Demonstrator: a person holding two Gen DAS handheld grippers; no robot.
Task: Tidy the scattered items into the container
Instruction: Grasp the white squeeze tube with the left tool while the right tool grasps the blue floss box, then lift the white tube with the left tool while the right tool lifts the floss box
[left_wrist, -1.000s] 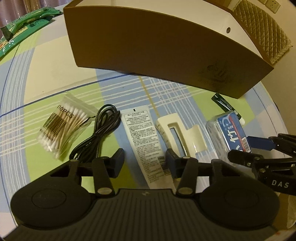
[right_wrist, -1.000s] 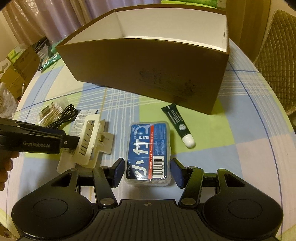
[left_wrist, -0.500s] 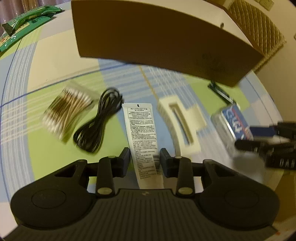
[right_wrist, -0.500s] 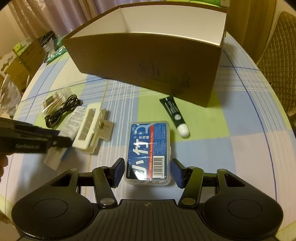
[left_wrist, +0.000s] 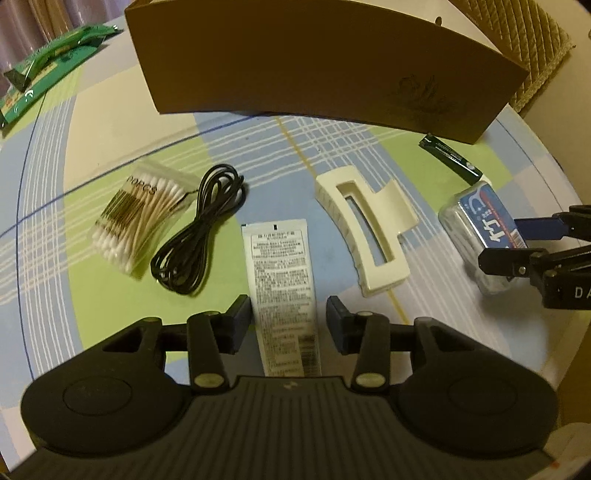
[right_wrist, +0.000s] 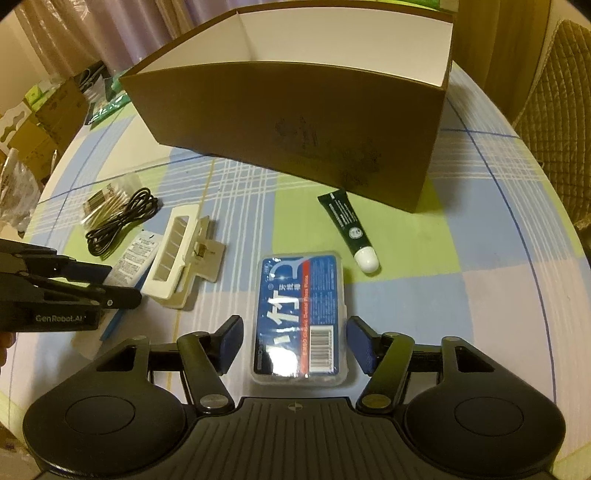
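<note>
Left gripper (left_wrist: 286, 319) sits low over the checked tablecloth (left_wrist: 258, 155), jaws parted around the near end of a flat white tube (left_wrist: 282, 291) printed with small text; the pads stand just beside its edges and contact cannot be confirmed. Right gripper (right_wrist: 295, 341) is likewise spread, one finger on either side of a clear floss-pick box (right_wrist: 301, 317) with a blue label, a visible gap at each side, box flat on the cloth. Remaining scattered items, left to right in the left wrist view: bag of cotton swabs (left_wrist: 138, 218), coiled black cable (left_wrist: 201, 230) just beside it, the white tube, cream hair claw clip (left_wrist: 364, 229) lying just right of the tube, then the floss-pick box with the right gripper's fingers over it. A dark green tube (right_wrist: 351, 230) with a white cap lies beyond the floss box, close to the near right corner of the cardboard box (right_wrist: 295, 122). That container stands at the far side of the table, top open, white inner walls visible; its floor is out of sight. Green packets (left_wrist: 44, 70) lie at the far left.
</note>
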